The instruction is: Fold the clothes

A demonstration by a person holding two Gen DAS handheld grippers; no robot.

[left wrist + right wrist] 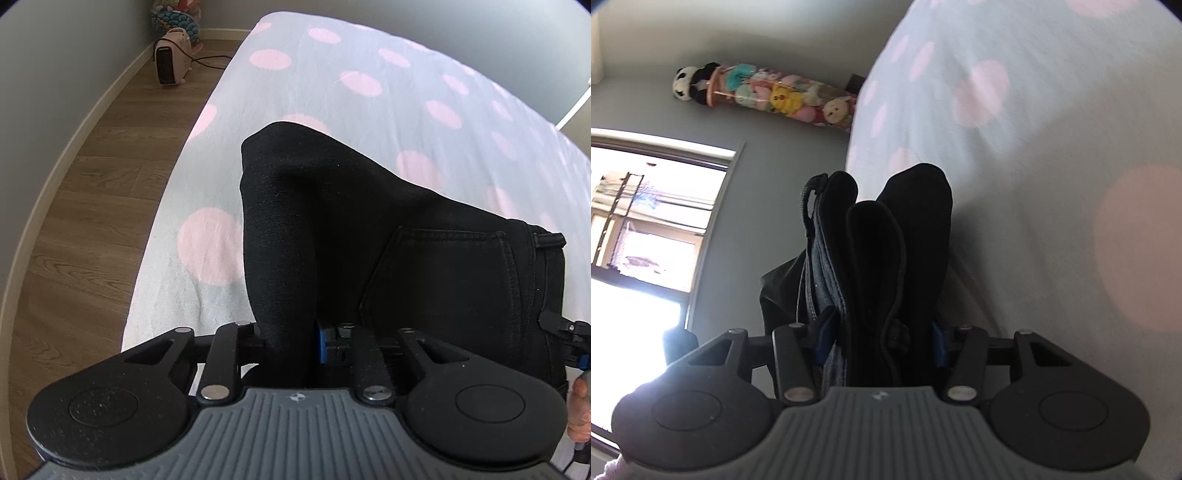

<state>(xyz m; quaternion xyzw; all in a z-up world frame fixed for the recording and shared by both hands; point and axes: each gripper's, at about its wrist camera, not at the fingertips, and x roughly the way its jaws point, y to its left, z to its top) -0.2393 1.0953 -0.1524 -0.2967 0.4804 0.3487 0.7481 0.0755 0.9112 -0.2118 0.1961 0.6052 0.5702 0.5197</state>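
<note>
Your left hand-held gripper (291,341) is clamped on a fold of black jeans (369,229), the dark cloth bunched between its two fingers and rising straight ahead of it. Beyond the fingers the jeans spread away and to the right, a back pocket (443,273) showing just right of the gripper. The cloth hides the inner faces of both fingers — only a sliver of one blue pad (321,341) shows. The jeans rest against a bed (332,74) covered in pale blue fabric with pink dots, which fills the view ahead. At the far right edge, part of the other hand-held gripper and a bit of a hand (580,410) are cut off by the frame.

Your right hand-held gripper (881,343) is clamped on several stacked layers of the same jeans (879,258), with the waistband edge and a grey inner lining standing up between its fingers. The thick bundle blocks nearly everything directly ahead. The dotted bed lies to the gripper's right, blurred. To its left is a bright window (646,229), washed out at the bottom. Ahead and left, a tube of soft toys (768,94) shows against the grey wall.

In the left view, a small heater (171,59) sits on the wooden floor (92,221) far ahead-left, its cable trailing toward the bed.
</note>
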